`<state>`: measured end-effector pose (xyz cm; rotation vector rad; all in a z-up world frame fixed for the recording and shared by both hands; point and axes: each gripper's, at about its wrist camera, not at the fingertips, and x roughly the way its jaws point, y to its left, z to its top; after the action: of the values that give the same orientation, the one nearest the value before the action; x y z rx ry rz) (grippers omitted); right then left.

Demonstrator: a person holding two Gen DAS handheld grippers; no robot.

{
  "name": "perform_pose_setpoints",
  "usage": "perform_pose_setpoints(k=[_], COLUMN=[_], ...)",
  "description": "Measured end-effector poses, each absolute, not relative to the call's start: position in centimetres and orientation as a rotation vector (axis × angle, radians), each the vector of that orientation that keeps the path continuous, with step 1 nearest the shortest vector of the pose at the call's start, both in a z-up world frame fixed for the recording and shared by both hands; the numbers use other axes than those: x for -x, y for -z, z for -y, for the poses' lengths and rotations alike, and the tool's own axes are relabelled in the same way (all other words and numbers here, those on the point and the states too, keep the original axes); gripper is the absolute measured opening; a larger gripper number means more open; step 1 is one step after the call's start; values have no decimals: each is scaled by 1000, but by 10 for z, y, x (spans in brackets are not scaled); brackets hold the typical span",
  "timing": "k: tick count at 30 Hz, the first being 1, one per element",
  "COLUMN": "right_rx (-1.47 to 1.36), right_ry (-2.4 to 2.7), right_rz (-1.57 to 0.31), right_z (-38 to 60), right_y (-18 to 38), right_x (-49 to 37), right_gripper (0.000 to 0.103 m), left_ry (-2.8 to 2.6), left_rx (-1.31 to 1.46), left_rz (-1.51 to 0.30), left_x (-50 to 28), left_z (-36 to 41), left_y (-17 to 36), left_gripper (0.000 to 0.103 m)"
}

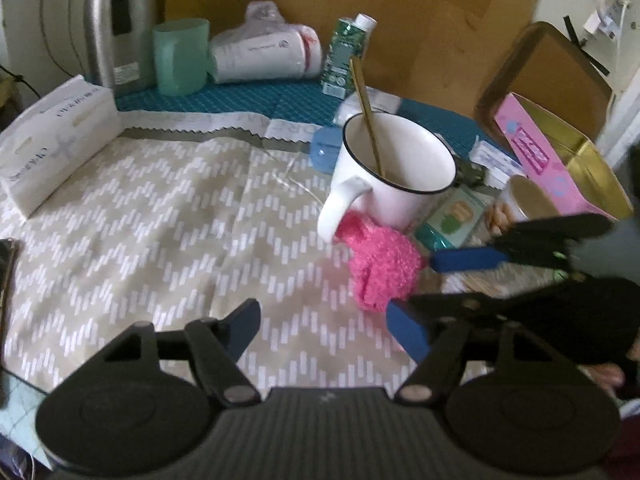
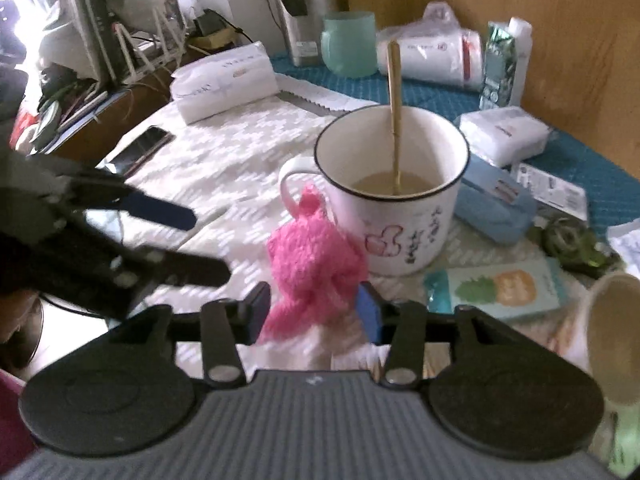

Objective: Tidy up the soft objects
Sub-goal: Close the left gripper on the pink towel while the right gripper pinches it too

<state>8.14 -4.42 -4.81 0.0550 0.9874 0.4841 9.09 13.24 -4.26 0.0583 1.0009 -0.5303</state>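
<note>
Where the chevron cloth [image 1: 140, 220] covers the table, we list the following. Item one: a pink sock [image 1: 380, 264], fuzzy, lying against the handle of the white mug [image 1: 396, 172] at the mug's 7 o'clock in the left wrist view. Item two: our right gripper [image 2: 316, 308], its blue pads [image 2: 368, 316] pressed on either side of the sock's near end, so it is clamped on the sock. In the left view that same gripper comes in from 3 o'clock, one blue finger above the sock's end and one below. Item three: our left gripper [image 1: 324, 328], fingers spread wide with nothing between them, hovering over bare cloth, the sock at its 1 o'clock. In the right view it shows at 9 o'clock, apart from the sock.

Item four: the mug, black-rimmed, holding pale liquid and a stick [image 2: 395, 120] leaning upright. Item five: a tissue pack [image 1: 56, 140] at 10 o'clock of the mug. Item six: a green cup [image 1: 182, 56] and a steel kettle [image 1: 116, 20] at the far edge, side by side. Item seven: a pink tin [image 1: 560, 160], lid off, at the mug's 3 o'clock. Item eight: a blue case [image 2: 496, 208] touching the mug's right side. Item nine: a phone [image 2: 140, 144] on the cloth's left edge.
</note>
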Motion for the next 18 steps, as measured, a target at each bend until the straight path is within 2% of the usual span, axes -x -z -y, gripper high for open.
perform_pose_setpoints(k=[2, 5, 10, 12, 14, 16, 18], right_rx=[-55, 5, 158, 150, 95, 46, 40], right_ry=[-475, -492, -684, -720, -658, -630, -643], right_rz=[-994, -1005, -1023, -1045, -1048, -1064, -1079], right_z=[40, 32, 8, 2, 8, 12, 10], right_y=[54, 55, 39, 42, 45, 48, 49], right_x=[-88, -88, -60, -54, -56, -54, -53], right_gripper=[57, 51, 51, 53, 61, 64, 64], left_ry=[554, 586, 679, 727, 760, 748, 719], left_rx=[-55, -36, 18, 41, 57, 56, 75], left_rz=[-1020, -1046, -1075, -1100, -1124, -1166, -1212], left_x=[-95, -101, -101, -99, -98, -100, -106], left_z=[-135, -142, -153, -155, -155, -153, -150], left_y=[43, 43, 37, 37, 41, 51, 62], left_gripper=[72, 72, 72, 72, 72, 70, 60])
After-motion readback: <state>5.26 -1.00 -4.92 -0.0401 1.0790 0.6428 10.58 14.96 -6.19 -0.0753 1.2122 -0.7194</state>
